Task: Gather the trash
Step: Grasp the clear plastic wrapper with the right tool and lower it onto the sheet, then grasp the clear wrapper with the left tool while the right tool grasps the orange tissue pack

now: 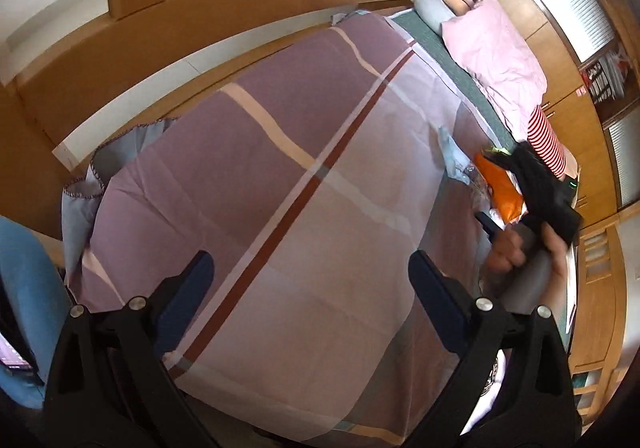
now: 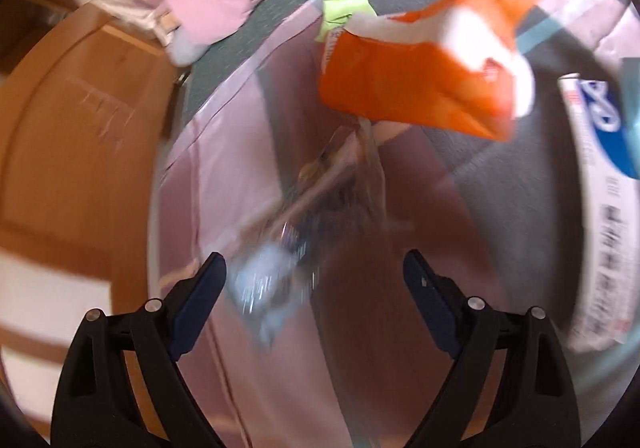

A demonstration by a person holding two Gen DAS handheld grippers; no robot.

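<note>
Both the left gripper (image 1: pixel 310 288) and right gripper (image 2: pixel 314 280) gape wide, holding nothing; above the bedspread (image 1: pixel 280 167), the right one nears an orange wrapper (image 2: pixel 404 83); a hurried pinch could snag the cloth.

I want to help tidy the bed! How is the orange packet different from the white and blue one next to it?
The orange packet is bright orange with white patches and looks bent and crumpled. The white and blue wrapper is mostly white with a blue logo and dark print, and lies long and flatter at the picture's edge. The orange packet is further from the right claw. Both lie on the striped bedsheet.
</note>
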